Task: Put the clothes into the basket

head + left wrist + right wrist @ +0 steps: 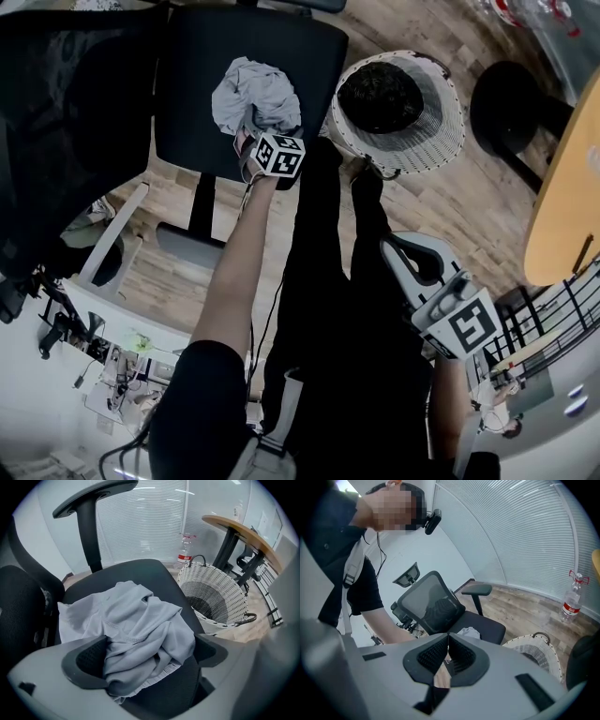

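Note:
A crumpled grey garment (253,94) lies on the black seat (197,103) of an office chair. My left gripper (249,141) points steeply down at it. In the left gripper view this gripper (147,656) is open wide, and the garment (136,630) bulges between its two pads. The white wicker basket (441,127) stands on the floor right of the chair, with something dark inside; it also shows in the left gripper view (211,590). My right gripper (398,251) hangs lower right, away from both; its jaws (447,651) are shut with nothing between them.
The chair's mesh back (66,122) fills the left, and its armrest (93,498) rises behind the seat. A round wooden table (562,206) and a black stool (516,103) stand right of the basket. A water bottle (186,548) is on the wood floor by the blinds.

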A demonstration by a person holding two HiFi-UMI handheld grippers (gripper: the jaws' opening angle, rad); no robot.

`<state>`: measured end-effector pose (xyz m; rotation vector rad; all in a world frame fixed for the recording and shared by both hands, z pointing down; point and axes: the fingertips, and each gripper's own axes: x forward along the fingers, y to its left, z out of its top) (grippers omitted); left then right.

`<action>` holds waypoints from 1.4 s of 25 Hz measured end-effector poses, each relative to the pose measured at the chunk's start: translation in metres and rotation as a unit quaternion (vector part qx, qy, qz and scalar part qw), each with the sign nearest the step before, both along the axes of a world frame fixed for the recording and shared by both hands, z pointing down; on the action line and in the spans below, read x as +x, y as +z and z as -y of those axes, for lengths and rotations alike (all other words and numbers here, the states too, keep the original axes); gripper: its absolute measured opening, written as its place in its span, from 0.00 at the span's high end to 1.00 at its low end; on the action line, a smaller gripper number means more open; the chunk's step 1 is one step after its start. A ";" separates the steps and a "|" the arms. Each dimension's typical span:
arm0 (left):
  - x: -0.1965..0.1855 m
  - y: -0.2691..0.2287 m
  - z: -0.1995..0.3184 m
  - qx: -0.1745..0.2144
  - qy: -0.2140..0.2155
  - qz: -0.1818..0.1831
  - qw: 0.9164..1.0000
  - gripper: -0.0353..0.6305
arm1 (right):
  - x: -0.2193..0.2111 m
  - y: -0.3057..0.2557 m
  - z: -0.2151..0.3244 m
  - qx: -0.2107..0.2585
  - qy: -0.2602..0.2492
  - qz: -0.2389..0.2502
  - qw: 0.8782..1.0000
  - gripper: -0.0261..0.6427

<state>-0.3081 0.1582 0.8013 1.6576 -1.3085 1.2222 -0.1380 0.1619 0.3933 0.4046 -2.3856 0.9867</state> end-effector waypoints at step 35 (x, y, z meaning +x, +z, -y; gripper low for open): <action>-0.025 -0.036 0.006 -0.016 -0.029 -0.042 0.999 0.84 | -0.014 -0.030 0.012 0.041 0.011 0.014 0.999 0.94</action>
